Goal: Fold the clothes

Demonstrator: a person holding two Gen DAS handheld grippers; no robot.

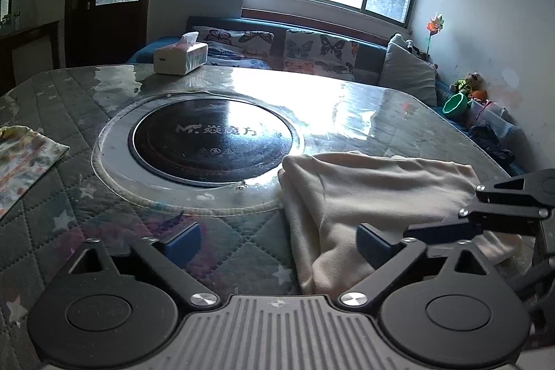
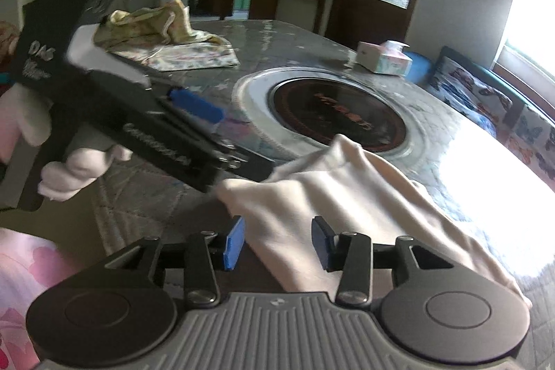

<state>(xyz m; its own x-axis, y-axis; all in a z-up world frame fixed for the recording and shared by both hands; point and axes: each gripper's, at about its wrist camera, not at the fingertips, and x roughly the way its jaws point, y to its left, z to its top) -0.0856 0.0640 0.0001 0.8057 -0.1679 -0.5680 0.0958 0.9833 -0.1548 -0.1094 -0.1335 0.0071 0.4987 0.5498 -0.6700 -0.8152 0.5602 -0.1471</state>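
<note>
Cream garment (image 1: 374, 193), blue-tipped tongs (image 1: 277, 245), butterfly-print cushions (image 1: 319, 52)

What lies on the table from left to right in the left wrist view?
Floral patterned cloth at the left edge → round black induction cooktop set into the table → cream folded garment on the right. The white tissue box sits farther back, above the cooktop's left side.

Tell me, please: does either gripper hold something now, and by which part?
Nothing is held. The left gripper and the right gripper are both open over the cream cloth, fingers not closed on it.
</note>
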